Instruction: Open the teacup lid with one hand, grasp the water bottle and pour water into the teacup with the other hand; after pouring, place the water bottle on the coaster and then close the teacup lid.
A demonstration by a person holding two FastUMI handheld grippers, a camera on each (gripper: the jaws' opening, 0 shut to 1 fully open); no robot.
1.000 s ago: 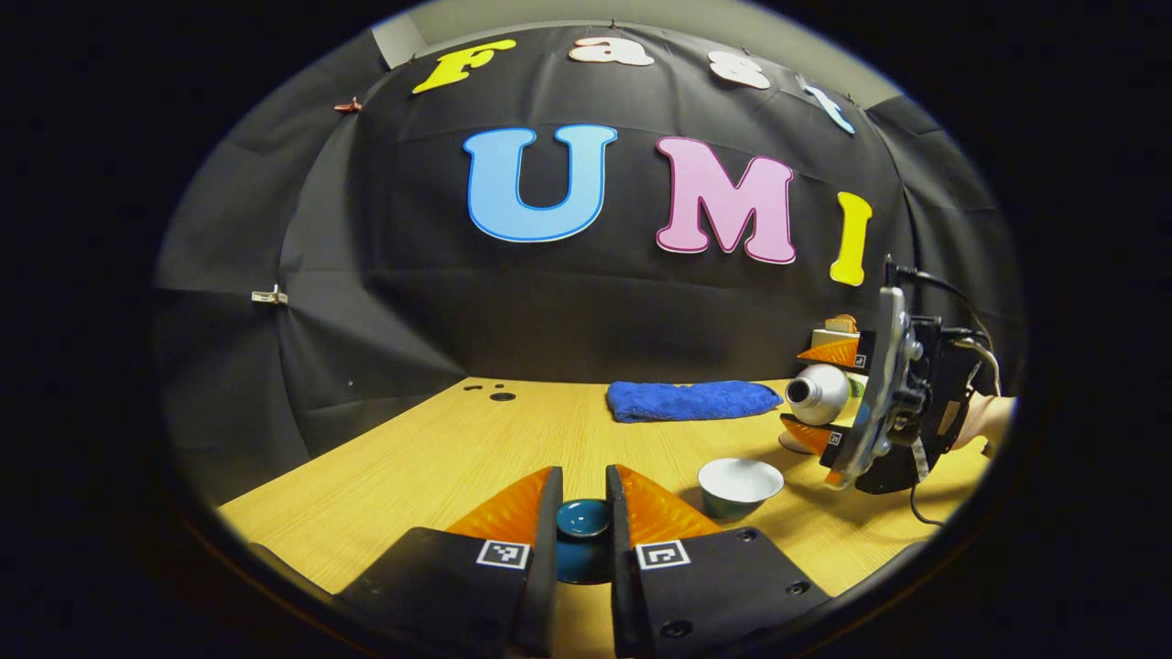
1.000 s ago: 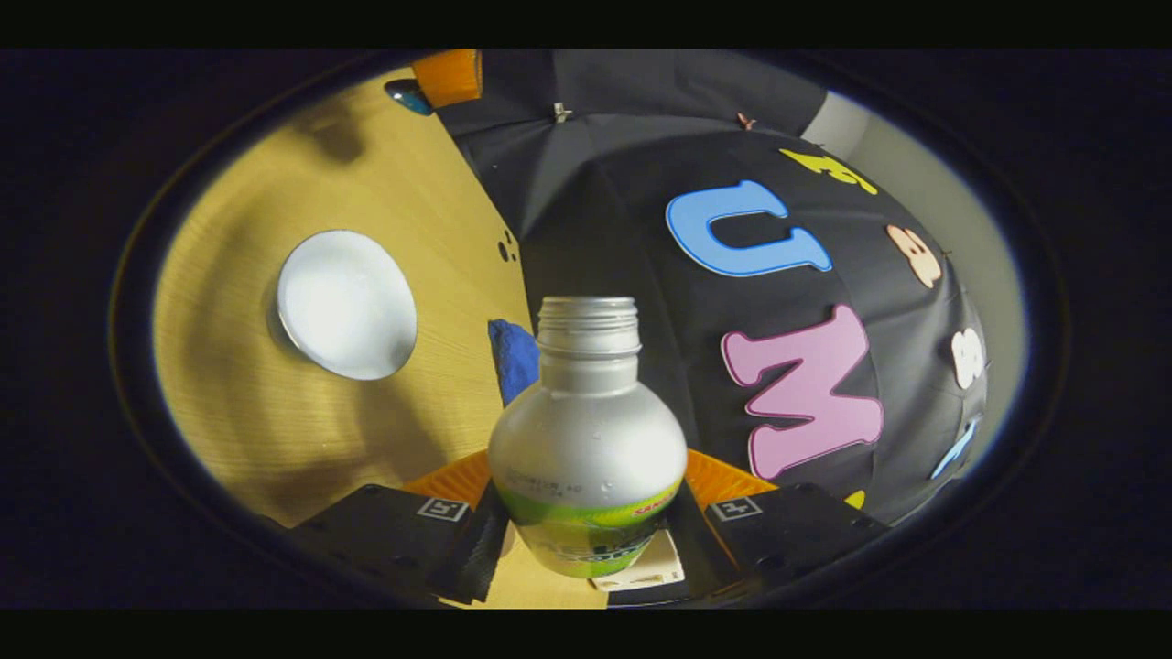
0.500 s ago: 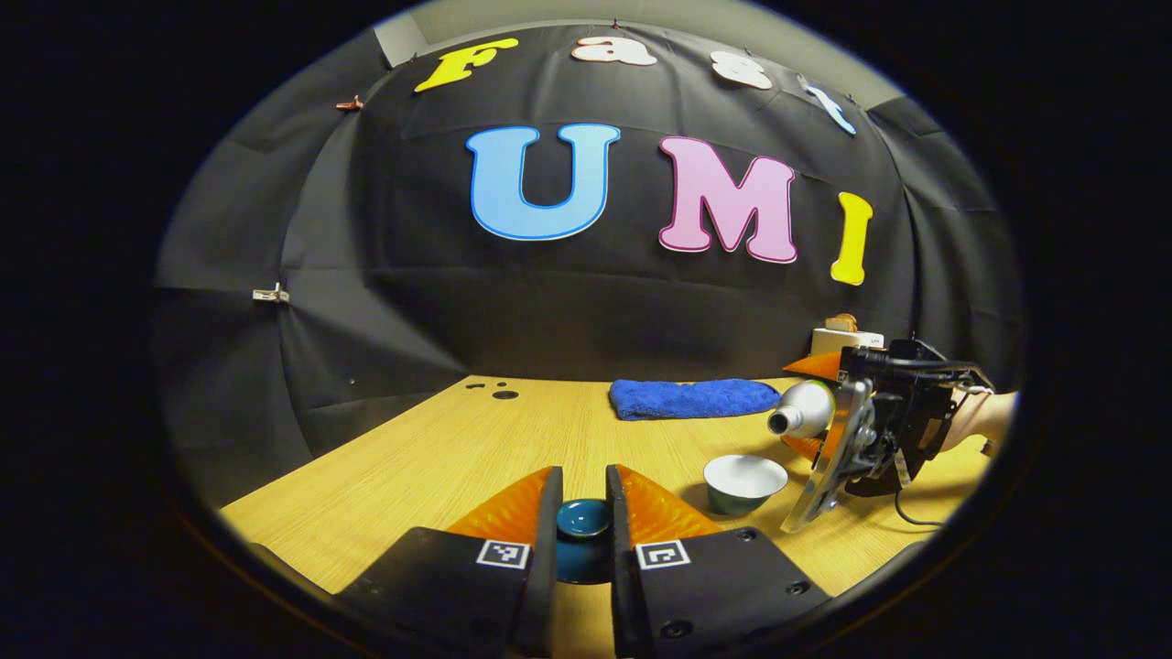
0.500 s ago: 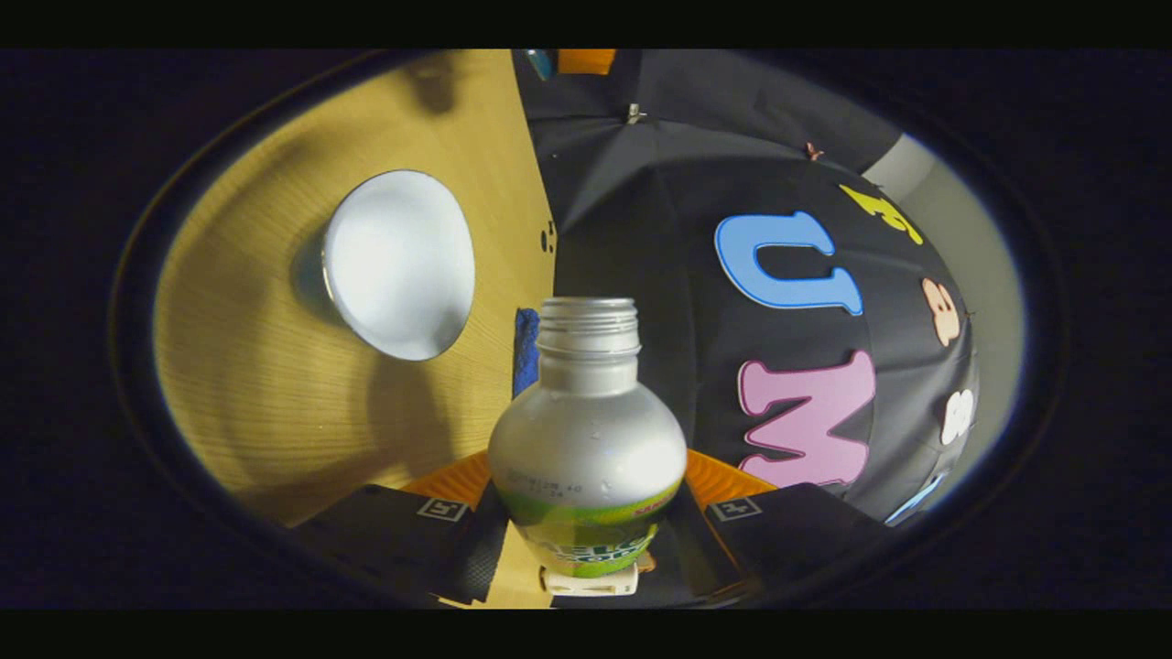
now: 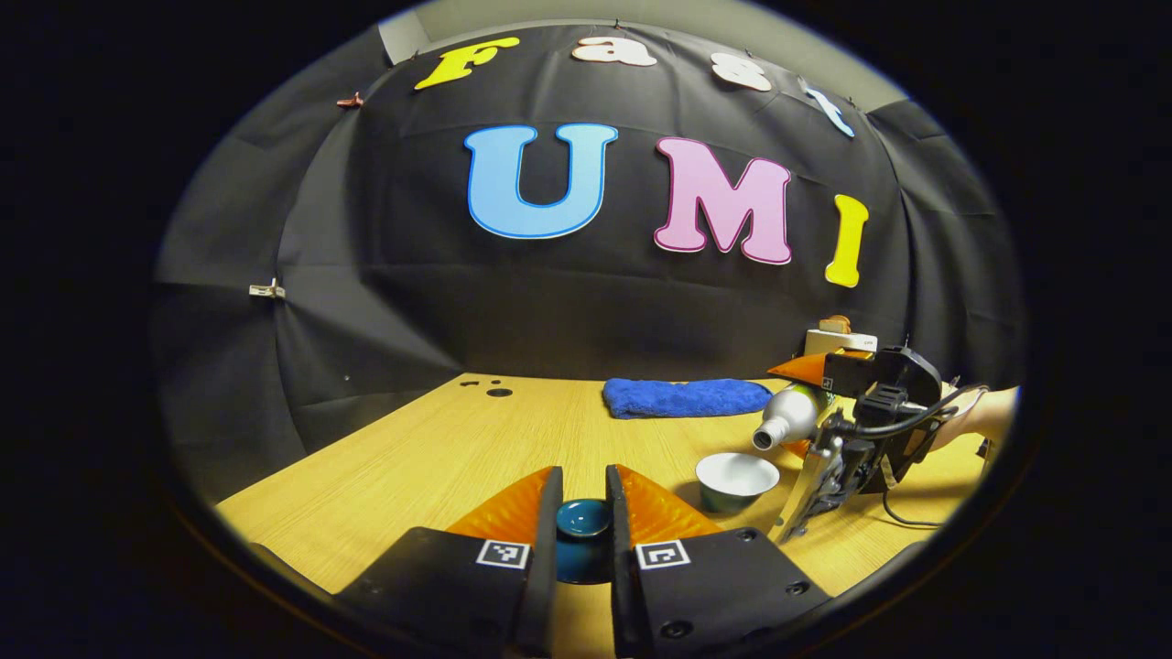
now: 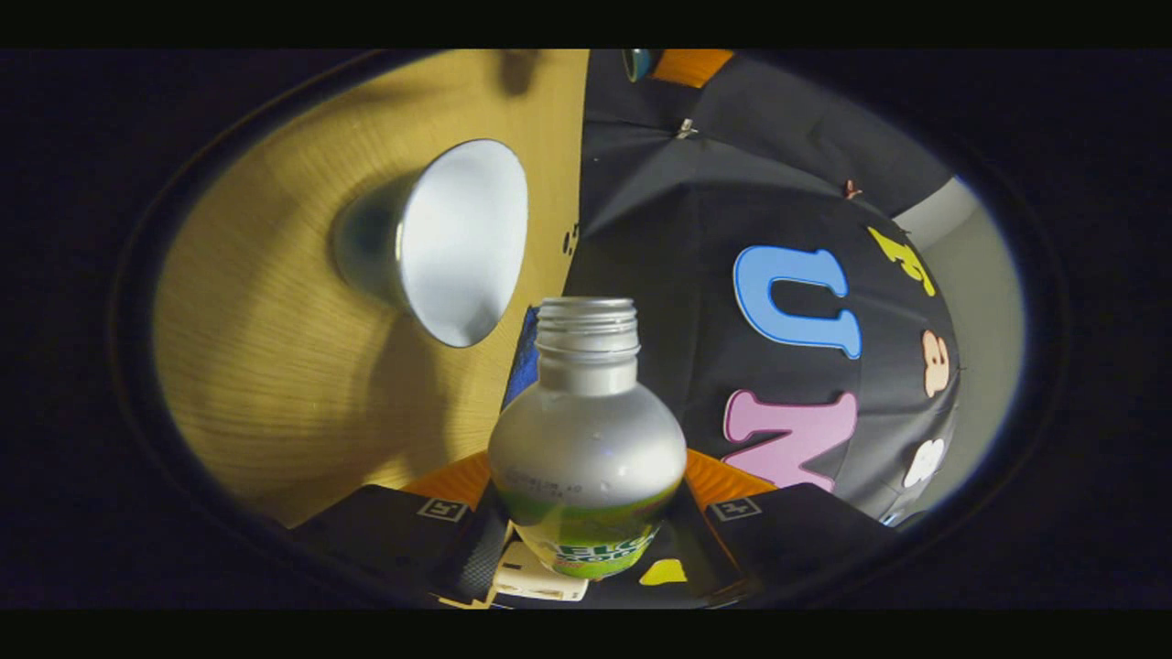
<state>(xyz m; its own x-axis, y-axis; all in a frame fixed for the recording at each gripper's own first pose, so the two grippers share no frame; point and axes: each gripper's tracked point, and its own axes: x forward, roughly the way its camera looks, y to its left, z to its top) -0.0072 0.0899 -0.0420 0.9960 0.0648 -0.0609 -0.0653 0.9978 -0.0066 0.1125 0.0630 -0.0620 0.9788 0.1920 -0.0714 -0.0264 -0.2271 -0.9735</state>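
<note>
In the left gripper view, at the bottom centre of the frame, the teacup lid (image 5: 582, 520) is clamped between the fingers of the left gripper (image 5: 582, 499); a fingertip (image 5: 549, 513) is pressed against each side of it, and it is held above the table (image 5: 439, 458). To the lower right of that frame the teacup (image 5: 736, 480) is seen standing open on the table (its inside white, its outside dark); just above and to the right of its rim the mouth of the water bottle (image 5: 787, 419) is tilted down toward it, the bottle being carried by the right gripper (image 5: 806, 412), with a hand (image 5: 984, 416) seen at the far right edge. Behind them a blue cloth (image 5: 687, 398) is laid near the back of the table.

In the right gripper view, the water bottle (image 6: 586, 430) is clamped at its lower body between the fingers of the right gripper (image 6: 586, 513) at the bottom centre; its uncapped neck is pointed up the frame; the teacup (image 6: 449, 243) is seen in the upper left, just beside the neck.
</note>
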